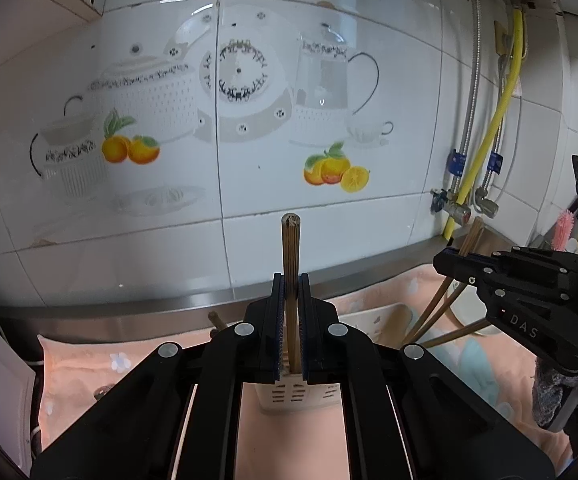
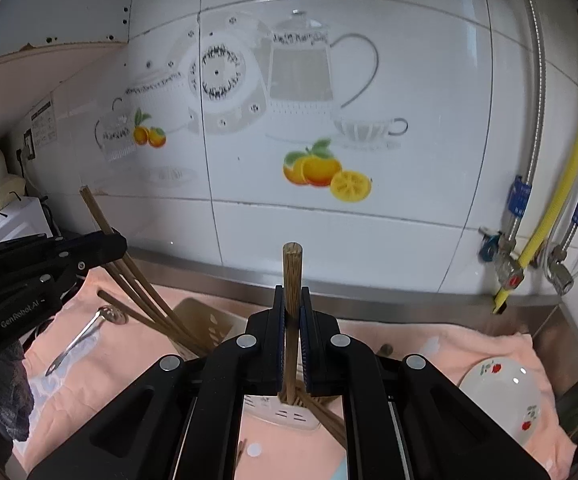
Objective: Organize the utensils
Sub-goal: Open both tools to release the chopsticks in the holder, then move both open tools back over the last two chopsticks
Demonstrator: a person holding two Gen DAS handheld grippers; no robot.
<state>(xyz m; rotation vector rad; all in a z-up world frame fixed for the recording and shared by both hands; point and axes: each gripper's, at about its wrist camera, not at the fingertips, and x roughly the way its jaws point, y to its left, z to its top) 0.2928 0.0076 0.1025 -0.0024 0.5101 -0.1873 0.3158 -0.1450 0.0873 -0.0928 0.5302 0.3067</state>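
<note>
My left claw [image 1: 291,292] pinches a round, grainy wooden chopstick [image 1: 290,248] upright over a slotted white plastic holder [image 1: 299,398]; my right claw [image 2: 292,304] clamps another wooden stick [image 2: 292,268] likewise.

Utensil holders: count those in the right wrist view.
2. One beige holder stands left, below the left tongs, with chopsticks in it; one white holder sits under the right tongs. More may be hidden.

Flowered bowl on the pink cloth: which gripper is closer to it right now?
Right. The right gripper, shut on a chopstick, has the bowl just to its lower right; the left gripper is across the cloth, on the far side from the bowl.
</note>
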